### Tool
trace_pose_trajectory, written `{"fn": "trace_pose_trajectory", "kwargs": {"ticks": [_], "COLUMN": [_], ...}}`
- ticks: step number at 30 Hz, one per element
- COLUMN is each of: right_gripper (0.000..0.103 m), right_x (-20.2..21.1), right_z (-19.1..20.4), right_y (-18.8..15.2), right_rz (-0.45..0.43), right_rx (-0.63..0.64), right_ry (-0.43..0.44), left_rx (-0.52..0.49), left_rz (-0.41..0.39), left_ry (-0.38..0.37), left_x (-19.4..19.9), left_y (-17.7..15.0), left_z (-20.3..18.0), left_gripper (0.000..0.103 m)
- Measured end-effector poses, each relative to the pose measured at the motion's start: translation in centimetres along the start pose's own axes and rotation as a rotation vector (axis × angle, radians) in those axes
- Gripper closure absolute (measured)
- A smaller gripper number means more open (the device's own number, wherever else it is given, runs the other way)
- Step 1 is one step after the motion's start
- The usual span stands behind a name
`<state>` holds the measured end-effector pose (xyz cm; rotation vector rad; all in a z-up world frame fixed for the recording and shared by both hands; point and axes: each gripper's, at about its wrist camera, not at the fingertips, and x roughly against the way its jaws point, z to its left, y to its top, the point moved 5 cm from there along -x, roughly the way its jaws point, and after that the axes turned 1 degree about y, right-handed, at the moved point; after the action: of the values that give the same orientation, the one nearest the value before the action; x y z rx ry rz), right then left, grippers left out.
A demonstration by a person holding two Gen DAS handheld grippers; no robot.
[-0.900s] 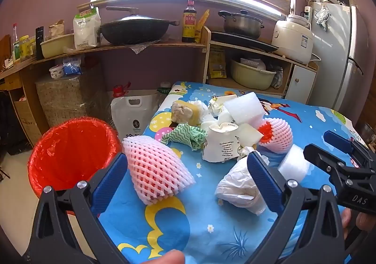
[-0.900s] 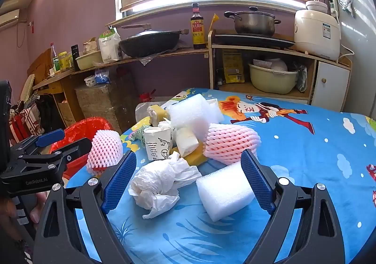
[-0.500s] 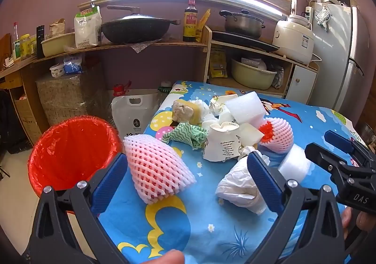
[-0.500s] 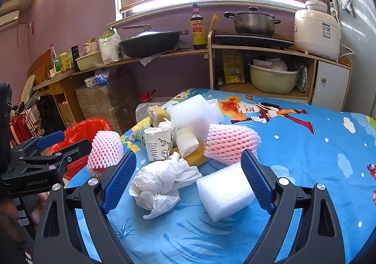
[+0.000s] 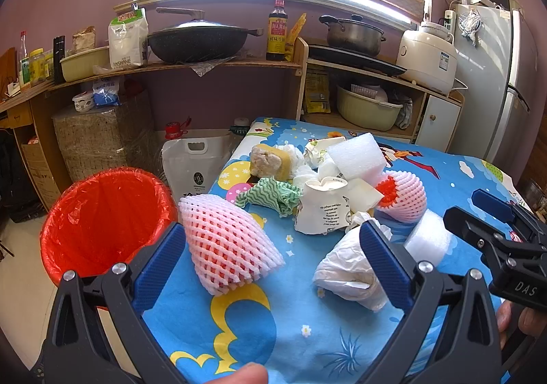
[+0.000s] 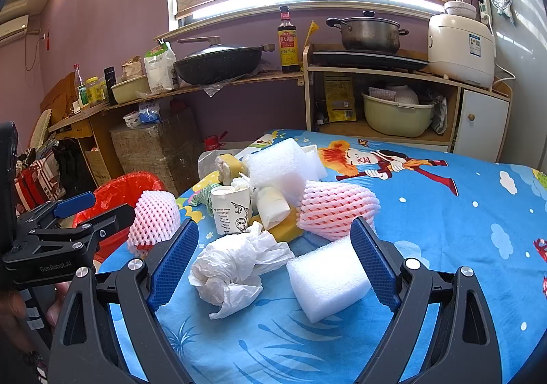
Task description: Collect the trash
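Between the wide-spread fingers of the left gripper (image 5: 271,262) lies a pink foam net (image 5: 227,249), with the red bin (image 5: 102,223) just to its left below the table edge. Nothing is held yet, so the first pick seems at hand: closing on the net and swinging it left over the bin. Ahead of the right gripper (image 6: 275,261), also wide and empty, sit a crumpled white bag (image 6: 232,268) and a foam block (image 6: 328,276). Further ahead the trash pile rests on a blue cartoon tablecloth (image 6: 444,213), with kitchen shelves (image 6: 239,81) behind
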<state>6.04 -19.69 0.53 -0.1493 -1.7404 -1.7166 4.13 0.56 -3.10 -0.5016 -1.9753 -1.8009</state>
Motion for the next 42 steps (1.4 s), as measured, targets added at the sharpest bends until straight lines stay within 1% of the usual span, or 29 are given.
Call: {"fn": "trace_pose_trajectory", "kwargs": {"ticks": [42], "right_gripper": [0.018], "right_x": [0.15], "right_z": [0.06], "right_y": [0.06], "right_rz": [-0.004], "right_rx": [0.000], "right_ry": [0.001], "left_rx": [0.000], "left_rz": [-0.002], "left_ry": [-0.001], "left_x": [0.50], "left_y": [0.18], "left_z": [-0.44], "left_gripper": [0.005]}}
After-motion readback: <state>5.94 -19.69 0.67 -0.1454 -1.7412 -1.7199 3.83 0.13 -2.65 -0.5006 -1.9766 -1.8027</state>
